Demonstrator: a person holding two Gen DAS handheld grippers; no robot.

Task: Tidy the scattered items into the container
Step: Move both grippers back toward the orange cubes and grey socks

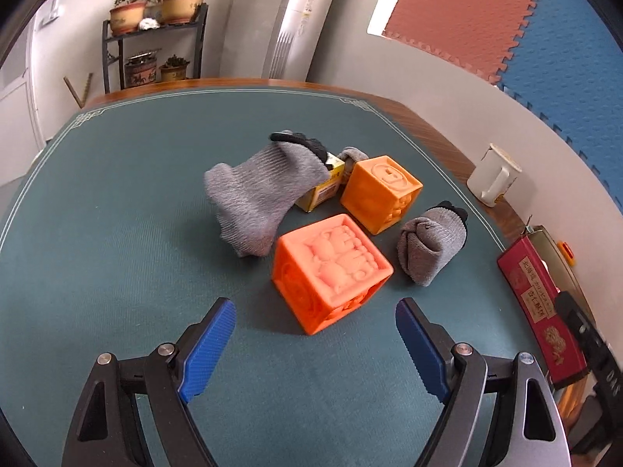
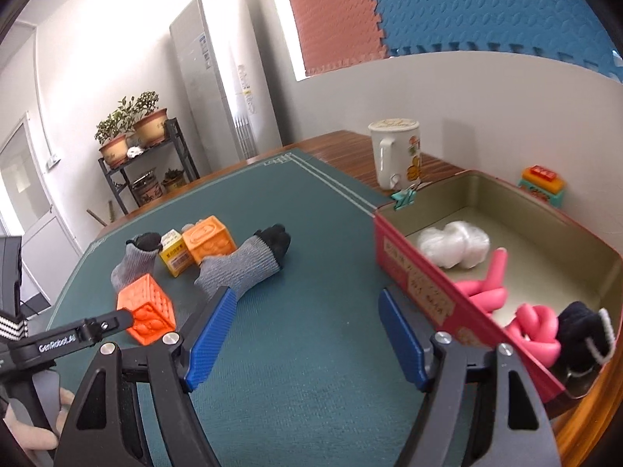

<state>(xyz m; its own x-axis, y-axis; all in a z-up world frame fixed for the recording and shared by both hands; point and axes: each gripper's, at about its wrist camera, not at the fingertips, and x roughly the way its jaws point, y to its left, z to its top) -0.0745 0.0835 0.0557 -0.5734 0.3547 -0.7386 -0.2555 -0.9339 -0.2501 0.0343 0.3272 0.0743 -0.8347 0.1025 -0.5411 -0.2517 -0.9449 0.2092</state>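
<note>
Two orange cubes point(image 1: 331, 268) crowd grey socks point(image 1: 257, 194).

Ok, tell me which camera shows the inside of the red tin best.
The right wrist view: the red tin lies open there, showing a white bundle and pink toy inside. The left wrist view catches only its outer side at the frame edge.
</note>
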